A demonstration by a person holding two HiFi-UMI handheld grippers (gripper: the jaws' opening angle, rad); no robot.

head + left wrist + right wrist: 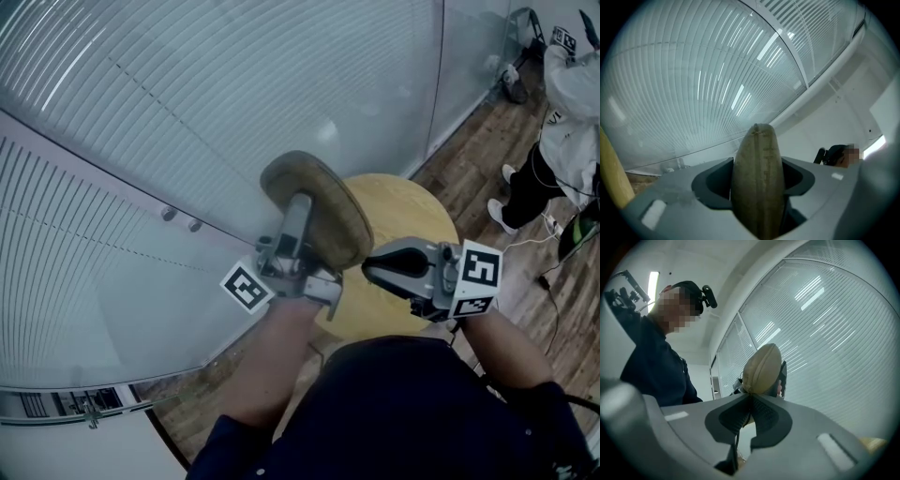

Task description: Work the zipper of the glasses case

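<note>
The glasses case (314, 211) stands on end, raised above the round wooden bench (412, 211). The left gripper (758, 173) clamps it across its lower half, jaws pressing its two broad sides, while the left forearm (267, 366) reaches up from below the case. The right gripper (751, 397) comes in almost level from the right of the case, jaws closed together with their tips at the case's zipper seam (757, 367); whether they pinch anything there I cannot tell.
</note>
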